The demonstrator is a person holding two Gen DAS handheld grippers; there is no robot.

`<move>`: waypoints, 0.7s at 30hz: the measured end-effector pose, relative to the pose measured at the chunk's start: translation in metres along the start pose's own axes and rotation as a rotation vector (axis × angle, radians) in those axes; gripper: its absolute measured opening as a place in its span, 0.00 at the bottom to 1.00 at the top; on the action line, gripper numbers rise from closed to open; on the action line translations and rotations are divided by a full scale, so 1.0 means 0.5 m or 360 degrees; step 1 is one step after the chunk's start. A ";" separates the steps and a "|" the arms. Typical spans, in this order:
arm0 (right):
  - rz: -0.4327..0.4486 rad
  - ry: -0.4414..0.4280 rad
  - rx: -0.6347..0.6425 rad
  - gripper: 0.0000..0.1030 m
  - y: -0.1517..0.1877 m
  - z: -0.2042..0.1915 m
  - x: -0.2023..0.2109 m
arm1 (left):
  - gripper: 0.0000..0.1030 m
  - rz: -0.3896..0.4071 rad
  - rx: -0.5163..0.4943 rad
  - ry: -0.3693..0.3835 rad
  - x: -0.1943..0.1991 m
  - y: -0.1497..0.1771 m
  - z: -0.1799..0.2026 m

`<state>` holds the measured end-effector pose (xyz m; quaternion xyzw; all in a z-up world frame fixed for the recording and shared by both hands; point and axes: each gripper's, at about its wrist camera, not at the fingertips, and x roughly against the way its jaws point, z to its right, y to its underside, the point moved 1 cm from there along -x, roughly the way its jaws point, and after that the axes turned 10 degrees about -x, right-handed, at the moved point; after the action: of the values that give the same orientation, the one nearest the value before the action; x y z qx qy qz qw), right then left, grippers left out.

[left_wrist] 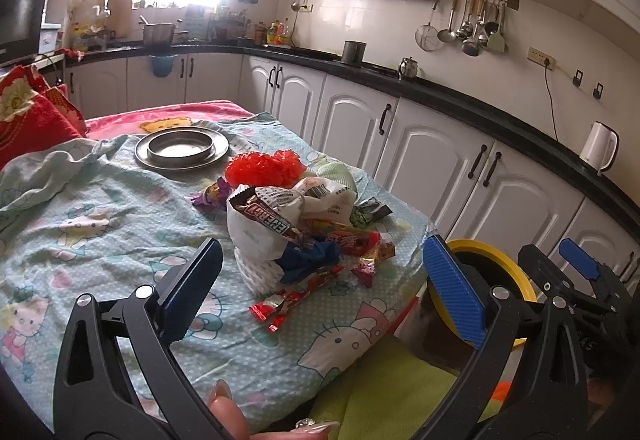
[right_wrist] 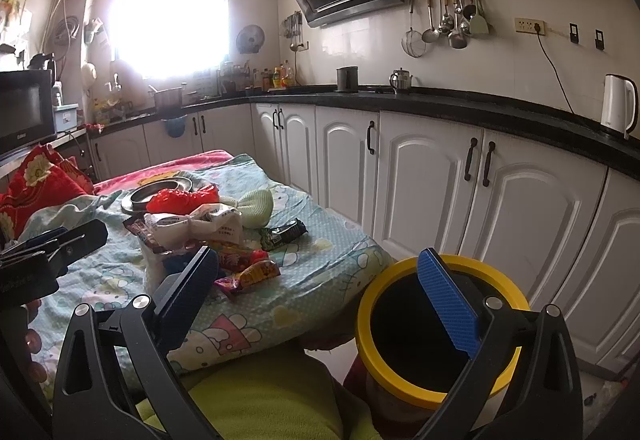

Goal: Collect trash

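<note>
Left wrist view: both tools (left_wrist: 320, 288) (right_wrist: 316, 292) wide, empty, w/ "ENERGY"-lettered wrapper (left_wrist: 269, 220) (upside down) atop trash pile.

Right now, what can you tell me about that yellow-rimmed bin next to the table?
The bin is round, with a thick, smooth yellow rim that looks like plastic and a dark inside; I cannot see whether anything lies in it. It stands upright and open, without a lid, lower than the table, just off the table's near corner and in front of the white cabinets. The right gripper hangs open above it, one blue pad crossing the rim in that view. Its base is hidden.
</note>
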<state>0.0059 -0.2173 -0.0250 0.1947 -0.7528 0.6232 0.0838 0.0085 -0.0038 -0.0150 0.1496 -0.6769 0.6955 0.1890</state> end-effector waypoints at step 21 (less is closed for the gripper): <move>-0.0278 -0.0195 0.0182 0.94 0.009 -0.073 -0.087 | 0.90 -0.0086 0.0216 0.0011 -0.046 -0.009 -0.103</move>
<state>0.0397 -0.1730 -0.0374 0.3017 -0.6999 0.6424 0.0804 0.0333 0.0462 -0.0239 0.1777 -0.6234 0.7349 0.1994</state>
